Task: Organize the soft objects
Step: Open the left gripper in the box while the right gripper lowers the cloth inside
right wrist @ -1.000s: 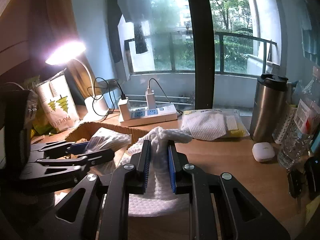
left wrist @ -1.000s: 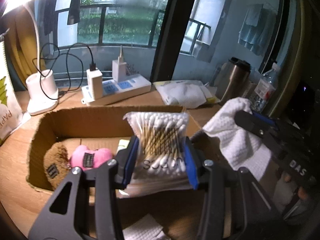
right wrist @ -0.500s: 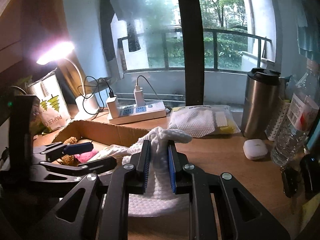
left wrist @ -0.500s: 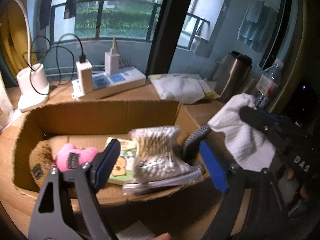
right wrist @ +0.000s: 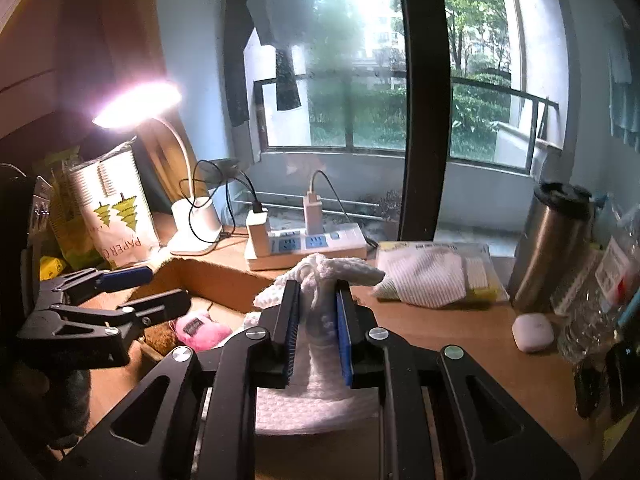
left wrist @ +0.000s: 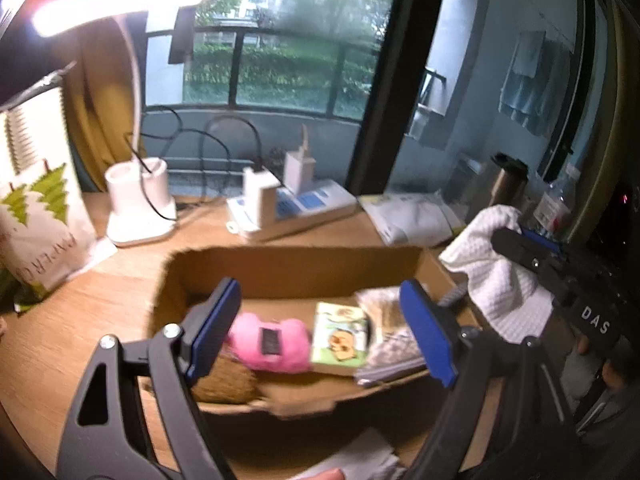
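Note:
An open cardboard box (left wrist: pixel 296 268) sits on the wooden desk. Inside lie a brown plush (left wrist: pixel 224 384), a pink plush (left wrist: pixel 272 344), a small picture card (left wrist: pixel 340 340) and a bag of cotton swabs (left wrist: pixel 390 336) at the right end. My left gripper (left wrist: pixel 320 328) is open and empty, above the box's near side. My right gripper (right wrist: pixel 318 320) is shut on a white waffle cloth (right wrist: pixel 320 276), held just right of the box; the cloth also shows in the left wrist view (left wrist: pixel 496 264). The box shows in the right wrist view (right wrist: pixel 216 276).
Behind the box stand a white lamp base (left wrist: pixel 138 200) with cables, a power strip with chargers (left wrist: pixel 292 204) and a bagged white cloth (right wrist: pixel 432 276). A paper bag (left wrist: pixel 32 224) stands left. A steel tumbler (right wrist: pixel 556 240), white earbud case (right wrist: pixel 532 332) and bottle are right.
My left gripper opened and let the cotton swab bag drop into the box's right end, then drew back and up. My right gripper stayed shut on the cloth.

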{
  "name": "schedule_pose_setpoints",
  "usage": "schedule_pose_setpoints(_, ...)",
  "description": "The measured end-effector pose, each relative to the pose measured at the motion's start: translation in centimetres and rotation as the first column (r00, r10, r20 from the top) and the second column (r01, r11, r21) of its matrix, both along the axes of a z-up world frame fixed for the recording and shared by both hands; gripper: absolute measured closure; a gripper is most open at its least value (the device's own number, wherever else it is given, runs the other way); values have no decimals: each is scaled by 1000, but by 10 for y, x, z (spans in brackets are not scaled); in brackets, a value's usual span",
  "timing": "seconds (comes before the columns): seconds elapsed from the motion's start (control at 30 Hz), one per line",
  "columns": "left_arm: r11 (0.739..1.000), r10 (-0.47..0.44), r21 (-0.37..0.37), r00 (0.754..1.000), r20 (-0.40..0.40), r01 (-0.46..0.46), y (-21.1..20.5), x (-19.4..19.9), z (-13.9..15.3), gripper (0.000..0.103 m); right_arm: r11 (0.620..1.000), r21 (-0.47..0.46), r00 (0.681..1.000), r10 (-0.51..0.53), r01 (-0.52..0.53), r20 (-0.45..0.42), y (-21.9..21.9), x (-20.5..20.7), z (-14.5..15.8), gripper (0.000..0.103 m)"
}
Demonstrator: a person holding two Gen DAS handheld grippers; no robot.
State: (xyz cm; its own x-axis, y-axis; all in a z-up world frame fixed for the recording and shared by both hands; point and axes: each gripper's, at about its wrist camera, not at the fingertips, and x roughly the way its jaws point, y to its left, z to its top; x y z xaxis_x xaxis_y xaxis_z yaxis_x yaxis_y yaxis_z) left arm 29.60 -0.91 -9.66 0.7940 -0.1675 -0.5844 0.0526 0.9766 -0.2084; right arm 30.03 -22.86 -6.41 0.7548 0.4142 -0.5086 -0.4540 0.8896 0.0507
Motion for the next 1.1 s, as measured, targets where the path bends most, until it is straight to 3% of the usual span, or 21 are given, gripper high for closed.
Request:
schedule_pose_setpoints(0.23,999,34,7,999,6,-34,30,6,-8,20,1000,-26,1000,-9,9,4,23,12,-7,85)
schedule_pose_setpoints(0.77,999,47,-16,999,-22,-47,41,15,-29,20,994,-102,987,-49,33,-156,36,54,-74,85)
schedule_pose_setpoints(0.87,999,48,-16,999,-25,-49,42,14,-29,20,990,-134,987,-51,30,-151,41,54,-80,85)
schedule_pose_setpoints(1.07,999,50,-9,998,-29,-51,42,9,-28,20,988,-149,986,-54,30,-156,45,52,-79,77)
schedule_pose_setpoints(1.1,999,50,-7,998,-28,-50,41,7,-27,20,989,-142,986,-53,30,-158,43,52,-77,70)
